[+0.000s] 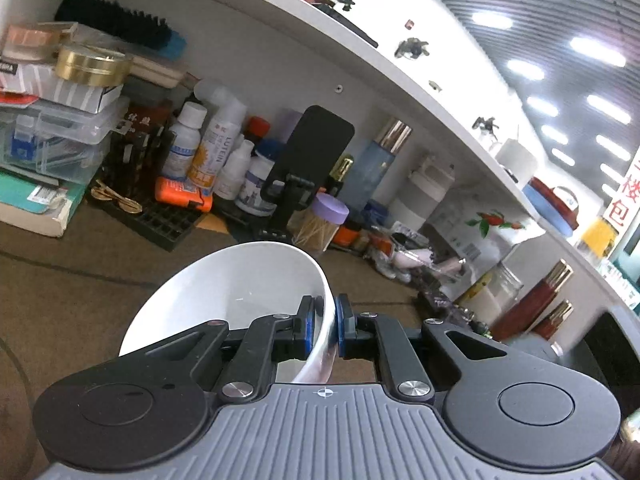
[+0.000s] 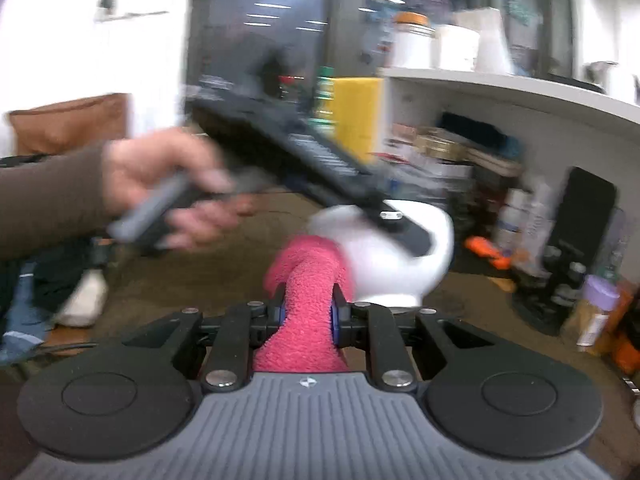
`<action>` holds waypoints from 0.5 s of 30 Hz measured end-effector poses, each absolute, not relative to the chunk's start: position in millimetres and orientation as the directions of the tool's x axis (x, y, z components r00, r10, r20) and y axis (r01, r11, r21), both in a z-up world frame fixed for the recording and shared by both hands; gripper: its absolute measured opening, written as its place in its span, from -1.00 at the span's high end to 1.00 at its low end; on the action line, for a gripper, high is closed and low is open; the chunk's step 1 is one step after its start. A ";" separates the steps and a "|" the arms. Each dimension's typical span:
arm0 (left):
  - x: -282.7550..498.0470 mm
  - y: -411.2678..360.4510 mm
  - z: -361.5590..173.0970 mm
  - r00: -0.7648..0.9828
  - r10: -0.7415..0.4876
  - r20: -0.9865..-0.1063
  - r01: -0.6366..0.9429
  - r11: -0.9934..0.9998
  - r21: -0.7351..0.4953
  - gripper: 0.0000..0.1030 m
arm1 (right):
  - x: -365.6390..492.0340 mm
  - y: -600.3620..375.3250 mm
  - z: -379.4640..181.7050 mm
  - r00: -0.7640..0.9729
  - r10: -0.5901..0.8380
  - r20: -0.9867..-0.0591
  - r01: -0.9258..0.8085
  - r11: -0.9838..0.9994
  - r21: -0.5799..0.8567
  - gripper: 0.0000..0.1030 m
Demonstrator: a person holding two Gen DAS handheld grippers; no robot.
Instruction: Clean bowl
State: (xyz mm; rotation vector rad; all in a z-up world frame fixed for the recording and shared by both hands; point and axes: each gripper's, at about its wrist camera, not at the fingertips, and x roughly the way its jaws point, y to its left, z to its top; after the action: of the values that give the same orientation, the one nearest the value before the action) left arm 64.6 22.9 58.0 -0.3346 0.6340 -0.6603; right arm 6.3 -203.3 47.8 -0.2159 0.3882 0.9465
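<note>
Ribbed grey housing fills the bottom of the left wrist view, and just ahead of it the left claw (image 1: 327, 330) is clenched on the wall of a white bowl (image 1: 240, 288): one blue pad sits inside the rim, the other outside. Held this way the bowl is tilted, its open side toward the left of the view, above the brown desk (image 1: 72, 288). A few small specks show on its inner surface.

Going left to right along the back of the desk, under a white shelf (image 1: 360, 60): a stack of books and clear plastic boxes topped by a round gold tin (image 1: 93, 65), a black brush (image 1: 116, 26) behind the stack, a cluster of white bottles (image 1: 208, 148), a black phone stand (image 1: 308, 160), a purple-lidded jar of toothpicks (image 1: 320, 224), and a tall blue bottle with a metallic cap (image 1: 380, 156).

From the right wrist view, the right claw (image 2: 307, 318) is gripped tight on a pink cloth (image 2: 306, 300), whose bunched end presses against the outer side of the bowl (image 2: 400, 264). At the left a hand (image 2: 160, 184) in a brown sleeve holds the handle of the left claw (image 2: 396, 216), which reaches diagonally to the bowl's rim. This view is blurred, so finer detail of the contact cannot be told.
</note>
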 end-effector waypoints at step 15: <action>41.6 5.8 96.6 0.583 -0.507 -0.634 0.684 0.727 0.048 0.09 | 29.5 -227.6 13.5 0.435 0.701 -0.565 -0.843 0.537 0.017 -0.84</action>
State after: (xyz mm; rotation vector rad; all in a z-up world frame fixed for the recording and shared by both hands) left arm 41.6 5.8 96.6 0.3028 0.6365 -0.7079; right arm 29.5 -227.6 13.5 -0.2862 0.5568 0.9775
